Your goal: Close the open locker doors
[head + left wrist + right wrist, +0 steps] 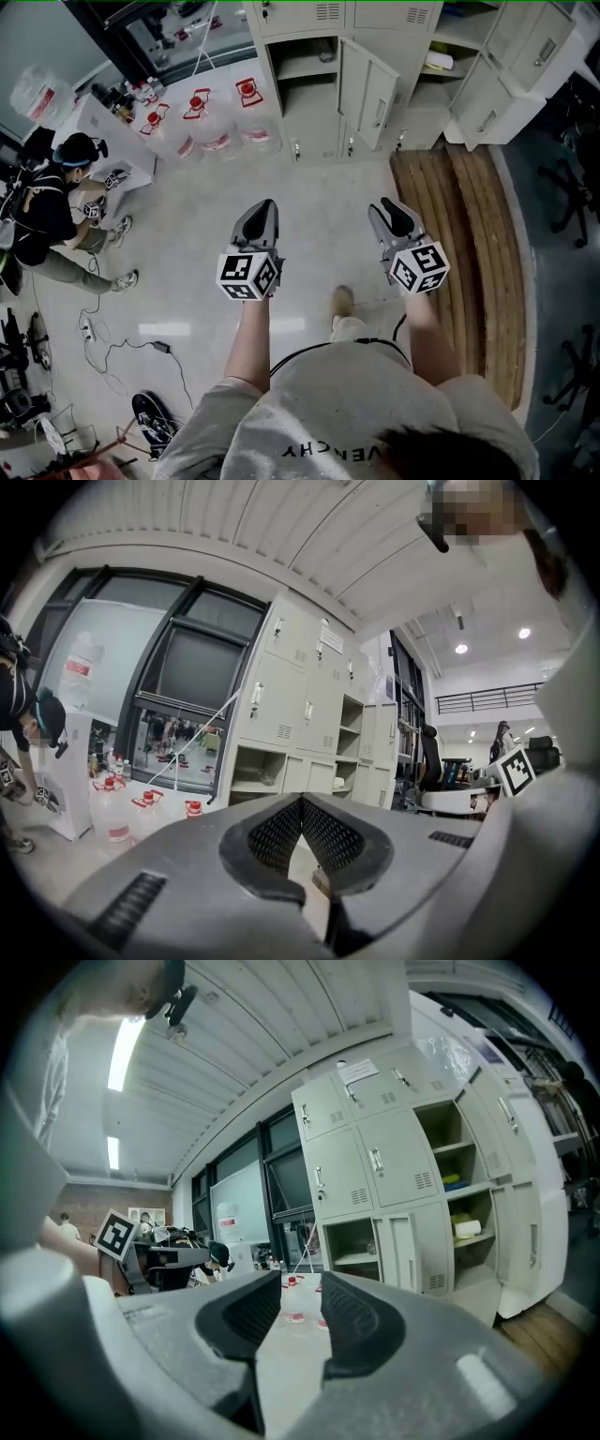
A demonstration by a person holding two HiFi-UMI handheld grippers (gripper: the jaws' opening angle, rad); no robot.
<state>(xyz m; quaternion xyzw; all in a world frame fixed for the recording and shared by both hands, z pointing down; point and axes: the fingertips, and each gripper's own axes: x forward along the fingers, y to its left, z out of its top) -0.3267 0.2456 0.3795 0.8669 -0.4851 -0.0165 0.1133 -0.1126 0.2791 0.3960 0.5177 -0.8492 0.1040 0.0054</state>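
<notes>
1. The left gripper (261,210), well short of the lockers (300,17), has its fingers (277,836) closed together on nothing.
2. The right gripper (394,212), beside it, has its fingers (358,1318) parted and empty.
3. Beyond both, several locker doors (367,94) hang open.

A pale, glossy floor (309,206) spreads wide and meets slatted wooden decking (469,244) along one side. Dark-framed windows (192,672) fill the far wall — round ceiling lamps (460,649) and a long strip light (122,1054) glow under a ribbed ceiling (281,536).
</notes>
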